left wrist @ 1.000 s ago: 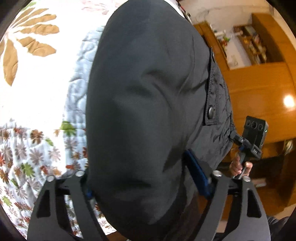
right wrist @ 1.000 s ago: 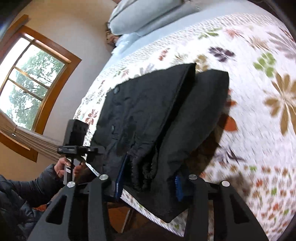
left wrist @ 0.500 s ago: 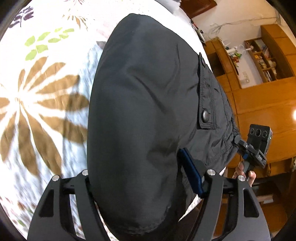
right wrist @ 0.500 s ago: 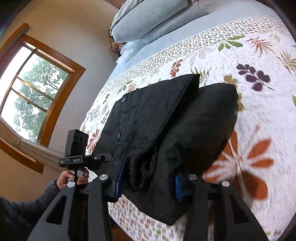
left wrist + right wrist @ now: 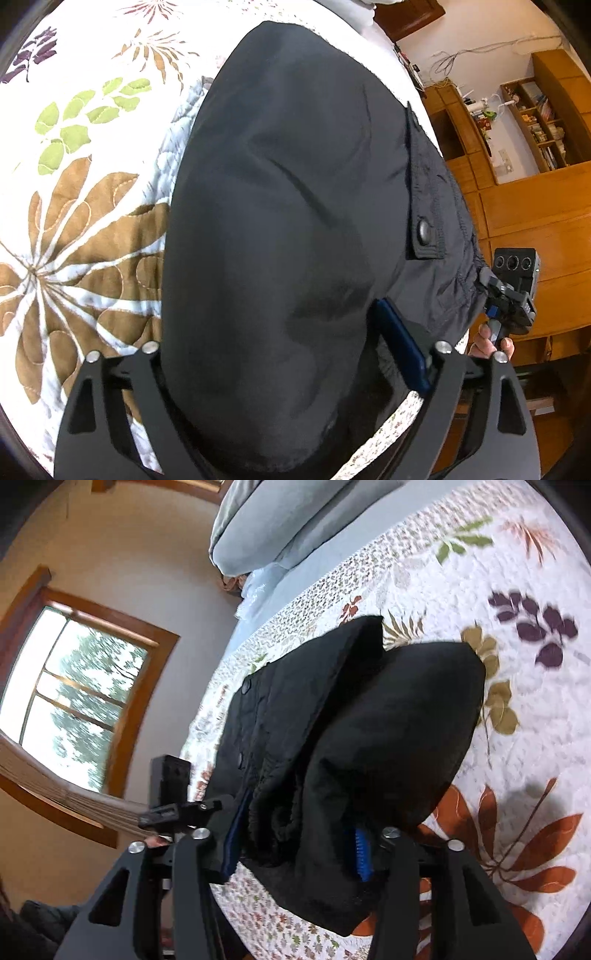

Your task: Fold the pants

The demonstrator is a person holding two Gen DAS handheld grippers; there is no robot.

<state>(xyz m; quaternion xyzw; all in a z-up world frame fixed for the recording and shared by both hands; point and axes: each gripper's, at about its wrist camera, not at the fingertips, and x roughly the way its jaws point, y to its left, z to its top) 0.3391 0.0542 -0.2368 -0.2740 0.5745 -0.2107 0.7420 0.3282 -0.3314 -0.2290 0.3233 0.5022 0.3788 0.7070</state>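
The pants lie partly folded on the bed, near its edge, their layers bunched and lifted at the near end. They look padded, soft and fairly light, the smooth shell likely slippery, so a stacked fold could slide apart. Best hold is on the thick gathered waistband and the doubled edge. The left hand-held gripper is clamped on a fat fold of cloth; the right hand-held gripper is clamped on the bunched waistband end. Pillows sit well apart at the head. Nothing lies in the way on the quilt.
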